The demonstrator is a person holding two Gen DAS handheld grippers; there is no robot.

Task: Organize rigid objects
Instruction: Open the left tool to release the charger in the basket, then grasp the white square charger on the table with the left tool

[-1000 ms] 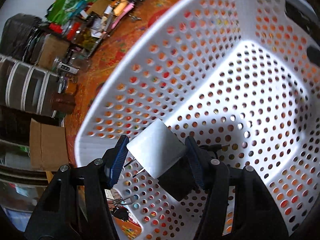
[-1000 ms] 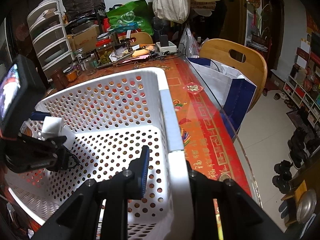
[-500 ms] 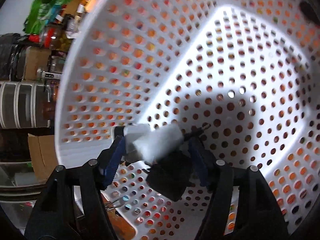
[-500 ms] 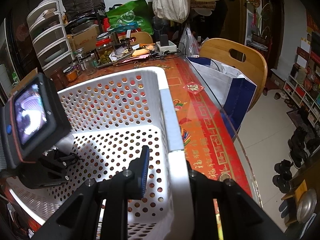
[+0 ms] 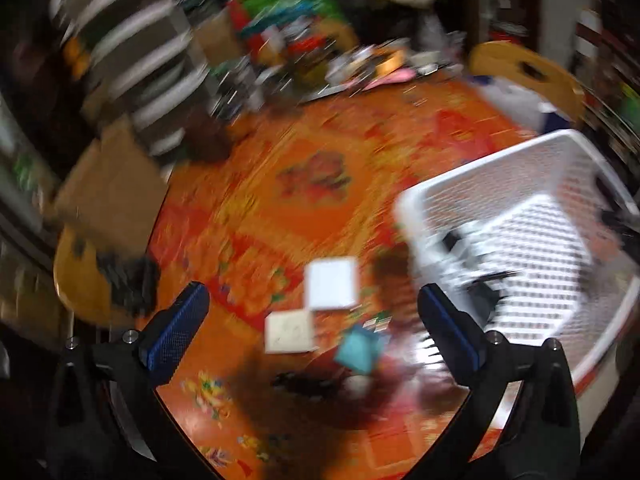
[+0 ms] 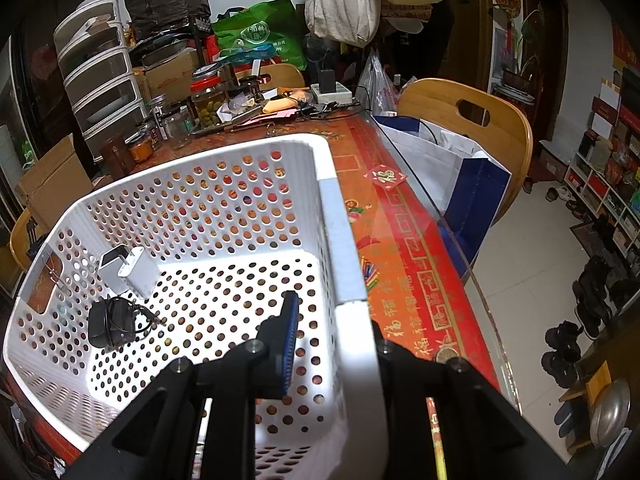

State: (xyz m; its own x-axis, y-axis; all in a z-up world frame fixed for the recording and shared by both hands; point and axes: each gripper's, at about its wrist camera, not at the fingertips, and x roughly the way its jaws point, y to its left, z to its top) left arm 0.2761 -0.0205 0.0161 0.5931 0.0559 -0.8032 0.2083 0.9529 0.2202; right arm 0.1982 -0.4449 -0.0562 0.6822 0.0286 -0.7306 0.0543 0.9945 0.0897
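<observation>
Inside the basket: the white charger point(image 6: 130, 271) lies on the perforated floor against the far-left wall, beside the handle cut-out; the black adapter point(image 6: 110, 322) lies just in front of it, with its thin cable trailing toward the basket centre.
Basket: the white basket point(image 6: 332, 216) stands on the orange table point(image 6: 404, 256); in the blurred left wrist view it shows at right point(image 5: 516, 168).
Items left outside: a white square block point(image 5: 332, 283), a cream square piece point(image 5: 289, 332) and a teal item point(image 5: 360, 347) lie close together on the table between the left claw's fingers in view. Motion blur hides their detail.
Left gripper point(image 5: 320, 332): jaws wide apart, nothing between the pads, above the table left of the basket.
Right gripper point(image 6: 336, 344): jaws closed on the basket's near-right rim, one pad inside the wall, the other finger outside it.
Step in hand (judgement): reach for the next loose item with the left claw.
Method: steady the claw before it descends, centre one item between the pads, and grip across two flat opposite faces. Keep the right claw clamped so that the basket stays put.
Charger heading: the prong end points up and left, toward the wall.
Charger long axis: it runs diagonally from that wall down toward the basket centre; the body leans slightly.
Risk: the three items lie close, so a wide grip may take two at once.
</observation>
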